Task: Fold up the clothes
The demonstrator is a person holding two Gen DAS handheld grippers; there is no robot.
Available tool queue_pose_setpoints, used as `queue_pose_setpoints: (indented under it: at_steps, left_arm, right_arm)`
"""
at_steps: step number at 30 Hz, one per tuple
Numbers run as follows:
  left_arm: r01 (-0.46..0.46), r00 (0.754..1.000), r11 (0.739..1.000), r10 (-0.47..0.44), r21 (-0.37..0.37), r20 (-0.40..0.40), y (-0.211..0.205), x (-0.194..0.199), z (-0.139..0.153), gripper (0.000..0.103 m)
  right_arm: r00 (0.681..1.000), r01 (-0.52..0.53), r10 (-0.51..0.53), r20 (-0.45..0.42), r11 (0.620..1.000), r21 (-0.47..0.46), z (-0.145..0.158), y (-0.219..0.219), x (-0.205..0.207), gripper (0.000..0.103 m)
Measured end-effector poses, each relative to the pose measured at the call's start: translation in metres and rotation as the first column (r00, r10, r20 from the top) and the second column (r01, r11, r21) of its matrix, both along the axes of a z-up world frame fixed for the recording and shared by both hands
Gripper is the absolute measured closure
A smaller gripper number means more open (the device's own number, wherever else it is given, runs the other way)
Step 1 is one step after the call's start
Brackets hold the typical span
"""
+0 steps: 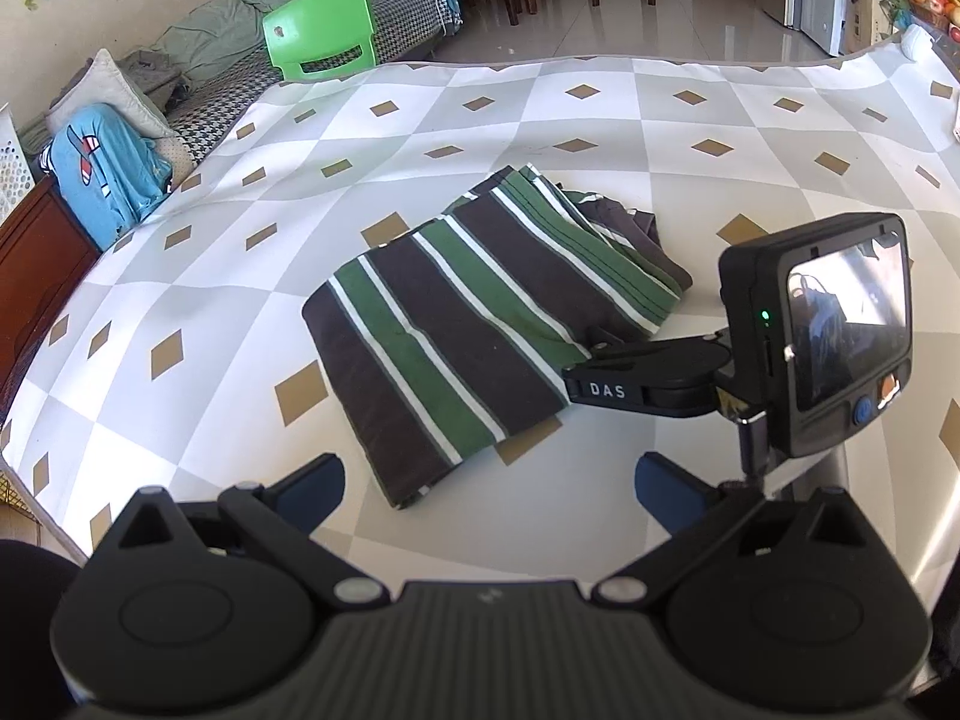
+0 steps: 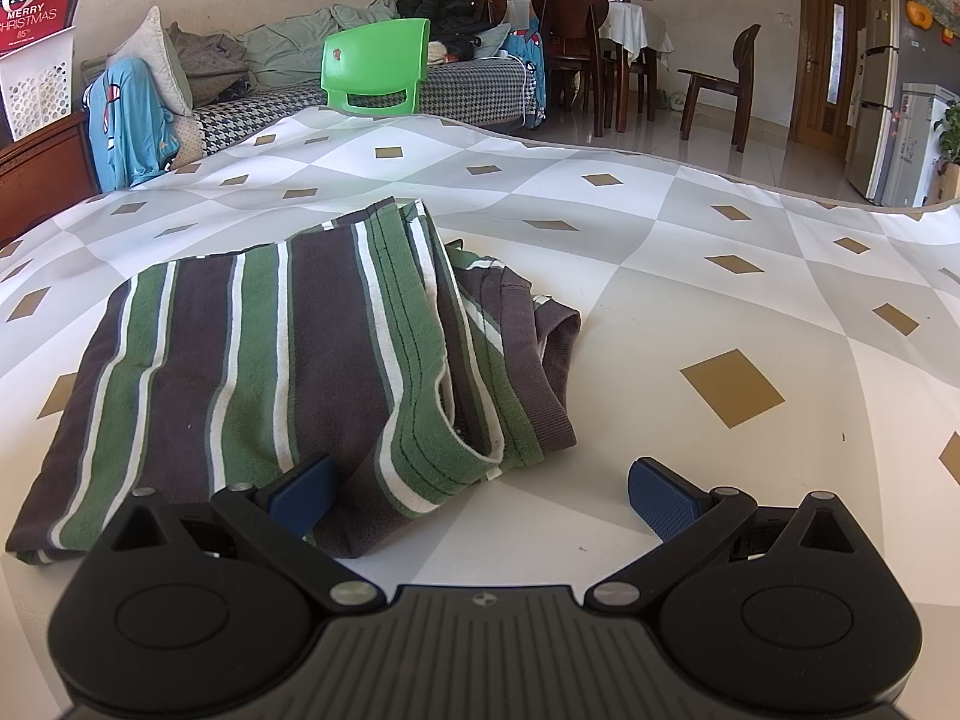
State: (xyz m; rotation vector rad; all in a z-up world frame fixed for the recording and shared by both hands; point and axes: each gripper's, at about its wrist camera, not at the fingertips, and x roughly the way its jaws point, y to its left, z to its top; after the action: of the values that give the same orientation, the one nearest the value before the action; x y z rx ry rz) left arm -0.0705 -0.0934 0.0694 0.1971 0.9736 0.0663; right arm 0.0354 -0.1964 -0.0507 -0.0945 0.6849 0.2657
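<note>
A folded shirt (image 1: 480,312) with brown, green and white stripes lies flat on the checked tablecloth (image 1: 540,114). My left gripper (image 1: 489,486) hovers open just short of the shirt's near corner, holding nothing. My right gripper (image 1: 591,369), with its camera unit behind it, sits low at the shirt's right edge. In the right wrist view the shirt (image 2: 288,372) fills the left half, its loose hem and collar bunched toward the middle. The right gripper (image 2: 480,492) is open; its left fingertip (image 2: 306,492) lies over the shirt's near edge, and the other one (image 2: 660,492) is over bare cloth.
A green plastic chair (image 1: 321,30) (image 2: 375,69) stands at the table's far edge. Behind it is a sofa (image 2: 468,84) piled with clothes and cushions. A blue garment (image 1: 102,174) hangs at the left. Wooden dining chairs (image 2: 576,54) and a fridge (image 2: 900,108) stand farther back.
</note>
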Motion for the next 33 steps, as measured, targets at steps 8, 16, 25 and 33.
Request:
queue_pose_setpoints:
  at_steps: [8,16,25,33]
  left_arm:
    - [-0.007,1.0,1.0,0.007,-0.016,-0.012,0.007,-0.004,-0.001,0.0]
    - [-0.01,1.0,1.0,0.01,-0.016,0.004,0.011,-0.006,0.004,0.0]
    - [-0.031,0.999,1.0,0.031,-0.001,0.044,0.017,-0.004,0.018,0.0]
    - [0.006,1.0,1.0,-0.006,0.001,0.026,0.005,-0.008,0.014,0.0]
  right_arm:
    - [1.0,0.0,0.0,0.0,1.0,0.0,0.0,0.0,0.0,0.001]
    - [1.0,0.0,0.0,0.0,1.0,0.0,0.0,0.0,0.0,0.0]
    - [1.0,0.0,0.0,0.0,1.0,0.0,0.0,0.0,0.0,0.001]
    - [1.0,0.0,0.0,0.0,1.0,0.0,0.0,0.0,0.0,0.0]
